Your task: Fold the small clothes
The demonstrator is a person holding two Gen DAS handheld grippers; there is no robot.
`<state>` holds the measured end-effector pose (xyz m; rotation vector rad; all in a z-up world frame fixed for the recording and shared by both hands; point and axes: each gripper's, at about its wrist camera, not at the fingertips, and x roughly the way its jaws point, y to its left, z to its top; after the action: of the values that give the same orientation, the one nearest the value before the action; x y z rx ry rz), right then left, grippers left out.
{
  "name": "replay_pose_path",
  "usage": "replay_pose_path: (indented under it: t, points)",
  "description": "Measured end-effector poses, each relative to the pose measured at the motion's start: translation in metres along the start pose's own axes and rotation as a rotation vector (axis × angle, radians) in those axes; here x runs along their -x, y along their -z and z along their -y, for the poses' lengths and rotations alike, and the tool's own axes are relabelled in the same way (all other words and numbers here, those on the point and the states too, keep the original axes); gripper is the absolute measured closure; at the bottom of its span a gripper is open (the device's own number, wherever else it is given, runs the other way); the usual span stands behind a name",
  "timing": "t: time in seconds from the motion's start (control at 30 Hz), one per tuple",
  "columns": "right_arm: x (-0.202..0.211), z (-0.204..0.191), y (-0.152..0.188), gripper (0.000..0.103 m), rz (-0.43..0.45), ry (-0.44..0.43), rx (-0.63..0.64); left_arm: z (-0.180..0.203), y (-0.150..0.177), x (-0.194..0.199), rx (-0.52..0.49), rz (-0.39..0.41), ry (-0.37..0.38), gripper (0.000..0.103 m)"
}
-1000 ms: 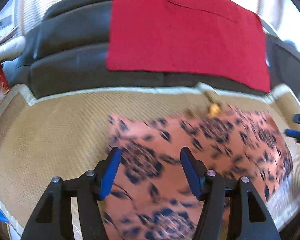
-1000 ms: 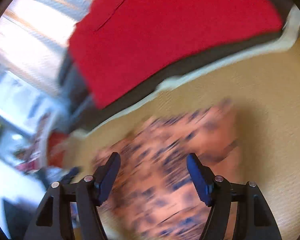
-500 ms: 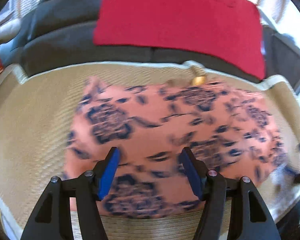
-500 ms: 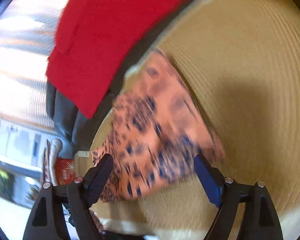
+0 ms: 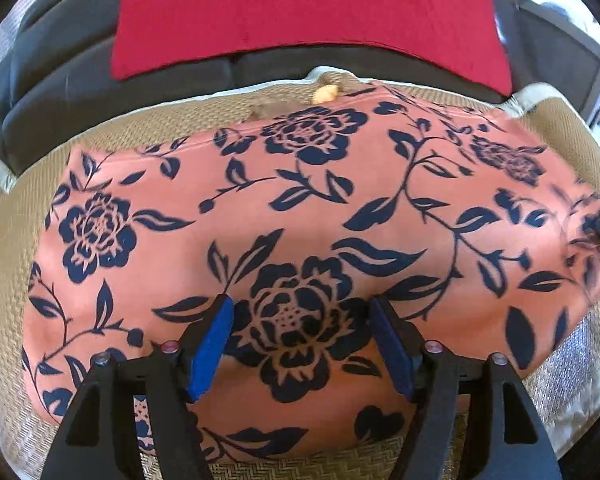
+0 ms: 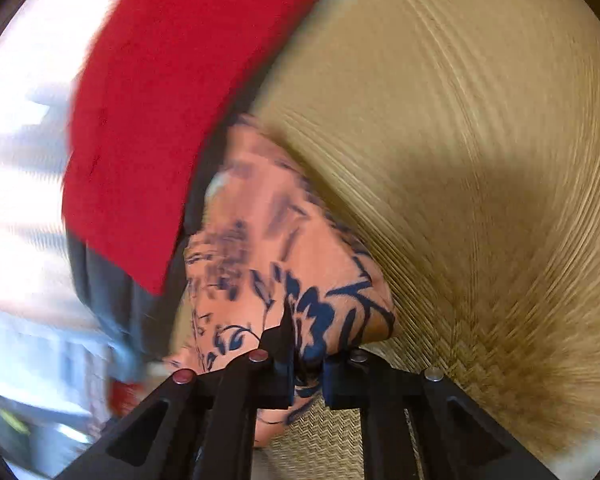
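A salmon-pink cloth with a navy flower print lies spread on a woven straw mat. The right hand-held gripper pinches its edge; the left hand-held gripper hovers released above the cloth's near edge. The cloth looks thin, soft and limp, so corners suit gripping.

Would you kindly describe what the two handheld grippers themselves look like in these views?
Both the left gripper and right gripper have matte black, angular plastic fingers with triangular cut-outs, blue pads on the inner faces, and small round screw heads, some silver, some reddish. No cables, sleeves or hands are visible.
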<state>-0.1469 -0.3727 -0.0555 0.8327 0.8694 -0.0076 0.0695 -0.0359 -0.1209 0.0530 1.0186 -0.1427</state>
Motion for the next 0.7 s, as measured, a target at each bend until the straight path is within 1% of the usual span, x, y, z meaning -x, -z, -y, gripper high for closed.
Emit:
replay_pose_path:
  t: [0.03, 0.07, 0.1, 0.13, 0.17, 0.2, 0.23, 0.27, 0.3, 0.33, 0.4, 0.43, 0.5, 0.57, 0.6, 0.63, 0.7]
  points:
    - [0.002, -0.007, 0.001, 0.093, 0.004, 0.019, 0.046, -0.001, -0.001, 0.001, 0.005, -0.001, 0.000, 0.031]
    - [-0.005, -0.011, 0.003, 0.092, -0.013, 0.077, 0.101, -0.001, -0.003, 0.005, 0.011, -0.004, -0.001, 0.031]
    - [-0.012, -0.007, 0.002, 0.089, -0.027, 0.101, 0.109, -0.002, -0.006, 0.008, 0.020, -0.006, 0.001, 0.031]
    - [-0.022, 0.004, 0.003, 0.088, -0.060, 0.099, 0.081, -0.003, -0.007, 0.011, 0.027, -0.007, 0.005, 0.031]
    - [-0.031, 0.020, 0.004, 0.085, -0.110, 0.068, 0.005, -0.005, -0.009, 0.017, 0.036, -0.004, 0.015, 0.031]
    - [-0.033, 0.030, 0.005, 0.075, -0.131, 0.039, -0.048, -0.008, -0.011, 0.024, 0.045, 0.011, 0.027, 0.031]
    - [-0.028, 0.037, 0.006, 0.067, -0.122, -0.017, -0.086, -0.010, -0.013, 0.028, 0.050, 0.026, 0.031, 0.031]
    - [-0.022, 0.039, 0.004, 0.057, -0.106, -0.021, -0.087, -0.015, -0.017, 0.032, 0.053, 0.040, 0.024, 0.031]
    - [-0.015, 0.039, 0.004, 0.036, -0.092, -0.024, -0.085, -0.023, -0.022, 0.035, 0.062, 0.053, 0.011, 0.031]
    - [-0.006, 0.039, 0.002, 0.033, -0.076, -0.023, -0.084, -0.031, -0.023, 0.039, 0.075, 0.069, 0.002, 0.031]
    - [0.011, 0.044, -0.003, 0.033, -0.053, -0.009, -0.081, -0.059, -0.022, 0.050, 0.111, 0.098, -0.030, 0.031]
    - [0.024, 0.047, -0.008, 0.033, -0.026, -0.001, -0.076, -0.072, -0.021, 0.052, 0.126, 0.097, -0.047, 0.031]
    - [0.044, 0.049, -0.019, 0.033, 0.001, -0.013, -0.050, -0.107, -0.013, 0.055, 0.173, 0.091, -0.101, 0.031]
    - [0.059, 0.038, -0.031, 0.033, 0.021, -0.029, -0.007, -0.135, -0.004, 0.047, 0.194, 0.034, -0.161, 0.031]
    - [0.056, 0.028, -0.037, 0.033, 0.022, -0.035, 0.012, -0.148, 0.003, 0.038, 0.194, -0.022, -0.198, 0.032]
    - [0.058, 0.016, -0.038, 0.033, 0.016, -0.054, 0.052, -0.157, 0.009, 0.032, 0.198, -0.056, -0.227, 0.035]
    - [0.049, -0.006, -0.039, 0.033, -0.019, -0.090, 0.116, -0.174, 0.016, 0.037, 0.249, -0.045, -0.168, 0.035]
